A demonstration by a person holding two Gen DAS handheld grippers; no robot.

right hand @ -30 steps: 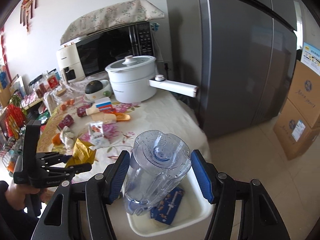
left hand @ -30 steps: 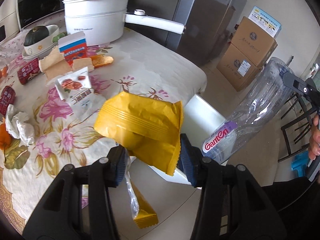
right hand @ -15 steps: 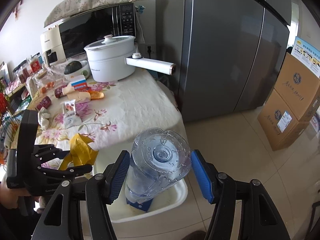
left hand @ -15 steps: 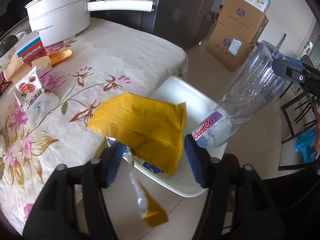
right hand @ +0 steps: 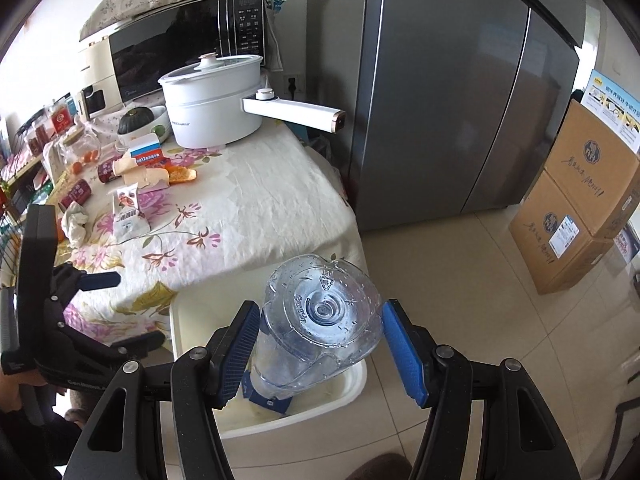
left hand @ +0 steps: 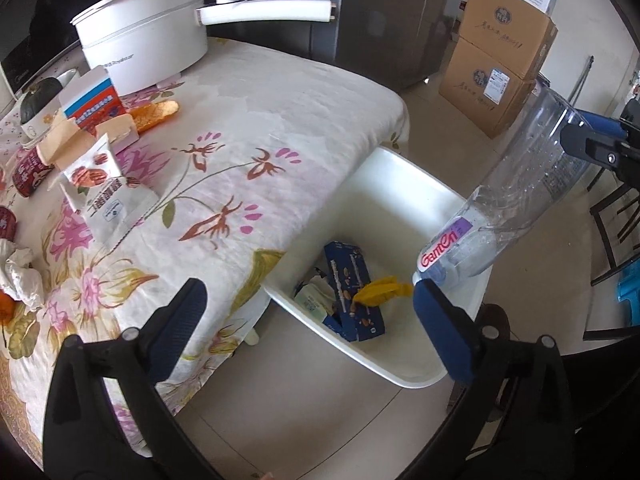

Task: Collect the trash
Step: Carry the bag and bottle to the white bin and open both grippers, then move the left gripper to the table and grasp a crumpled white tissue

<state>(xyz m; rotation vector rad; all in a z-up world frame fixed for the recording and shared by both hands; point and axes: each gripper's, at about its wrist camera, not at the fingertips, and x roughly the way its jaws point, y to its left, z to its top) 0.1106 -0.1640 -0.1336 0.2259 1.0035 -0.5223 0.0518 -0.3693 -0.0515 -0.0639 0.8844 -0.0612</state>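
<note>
1. Premises: a home kitchen and dining area.
2. Appliances: a tall grey refrigerator (right hand: 452, 92) against the wall; a microwave (right hand: 180, 52) under a floral cloth cover; a white electric cooking pot (right hand: 212, 106) with a long handle.
3. The counter (left hand: 280, 120) carries a flower-printed cloth, with snack packets, a squash and small food boxes on it.
4. Floor: pale tiles, with stacked cardboard boxes (right hand: 580, 208) beside the refrigerator.

Yellow wrapper dropped into the bin

The left gripper (left hand: 306, 308) has just opened wide, empty; the yellow wrapper (left hand: 382, 291) now lies inside the white bin (left hand: 400, 184).
</note>
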